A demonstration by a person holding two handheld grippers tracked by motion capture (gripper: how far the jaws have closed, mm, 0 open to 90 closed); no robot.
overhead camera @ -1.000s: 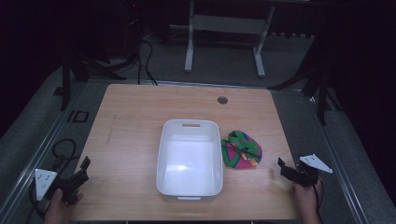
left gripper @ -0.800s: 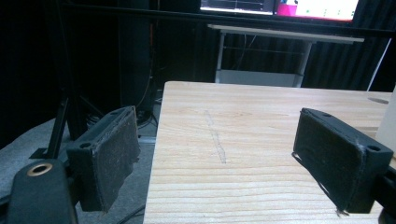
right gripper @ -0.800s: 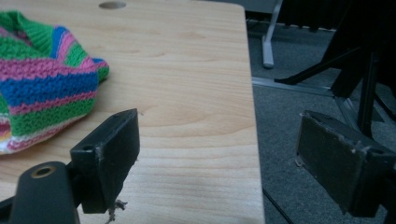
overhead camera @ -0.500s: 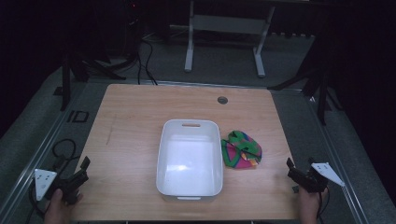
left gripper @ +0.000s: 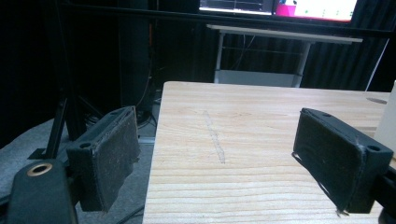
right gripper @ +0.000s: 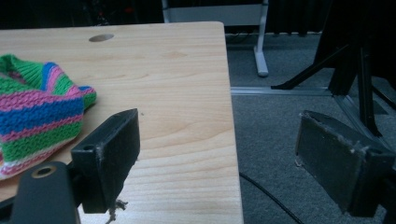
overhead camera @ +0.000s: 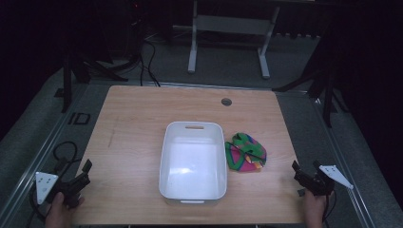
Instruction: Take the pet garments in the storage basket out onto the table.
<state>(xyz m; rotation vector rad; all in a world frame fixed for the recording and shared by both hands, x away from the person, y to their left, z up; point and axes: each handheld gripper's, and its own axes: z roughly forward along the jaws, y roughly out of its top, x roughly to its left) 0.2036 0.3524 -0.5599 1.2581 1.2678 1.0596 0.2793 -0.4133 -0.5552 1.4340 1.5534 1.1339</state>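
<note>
On the table [overhead camera: 138, 123], just right of the white plastic tub [overhead camera: 193, 161], I see the knitted cloth [overhead camera: 246, 152] lying in a loose crumpled heap. It is striped in bright green, pink and blue with thin pale lines between the bands, and its ribbed knit shows clearly in the right gripper view [right gripper: 35, 116], where a folded edge rises at its far side. The cloth touches or nearly touches the tub's right wall; I cannot tell which. The tub sits near the middle of the table with a slot handle at its far rim.

My right hand-held gripper [overhead camera: 309, 176] hangs at the table's front right corner, well apart from the cloth, with its jaws spread wide and nothing between them; one jaw is over the wood, the other over the grey carpet [right gripper: 299, 116] beside the table edge. My left hand-held gripper [overhead camera: 78, 176] is at the front left corner, jaws likewise wide apart and bare, straddling the table's left edge. A round grommet hole [overhead camera: 226, 101] sits near the table's far edge.
</note>
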